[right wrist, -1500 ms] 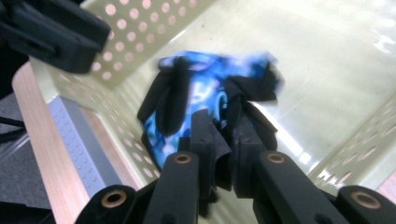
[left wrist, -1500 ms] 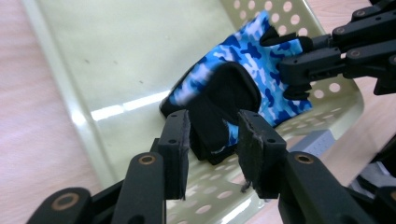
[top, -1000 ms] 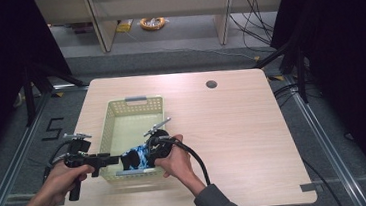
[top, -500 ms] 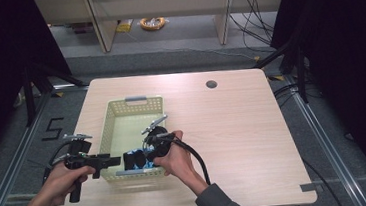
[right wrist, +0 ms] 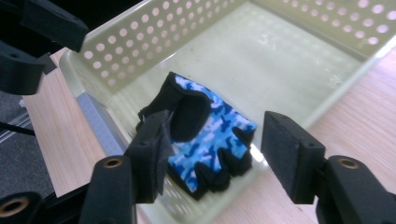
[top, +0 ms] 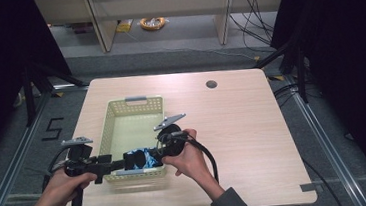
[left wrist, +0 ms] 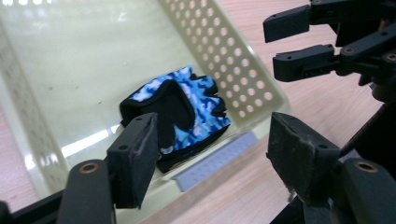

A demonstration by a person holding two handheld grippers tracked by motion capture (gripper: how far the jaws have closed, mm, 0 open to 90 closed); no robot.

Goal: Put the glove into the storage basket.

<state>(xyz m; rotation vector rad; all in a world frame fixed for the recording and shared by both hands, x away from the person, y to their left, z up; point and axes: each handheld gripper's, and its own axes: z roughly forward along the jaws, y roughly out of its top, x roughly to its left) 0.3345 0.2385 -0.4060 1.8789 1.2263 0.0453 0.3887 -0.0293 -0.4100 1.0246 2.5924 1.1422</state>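
Lying flat on the basket floor, at the near end by its six o'clock wall, the blue camouflage glove touches neither tool. The left gripper hangs above it, coming in from nine o'clock in the high view, jaws spread with nothing between them, having just been opening. The right gripper comes in from three o'clock, its jaws likewise parted and empty after just opening. Both hover over the light wood table.

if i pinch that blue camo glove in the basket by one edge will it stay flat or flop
The glove is probably floppy: soft fabric, its black flap already folded over. It looks light, so likely easy to lift. It lies in a near corner of the basket, so a push may bunch it there.
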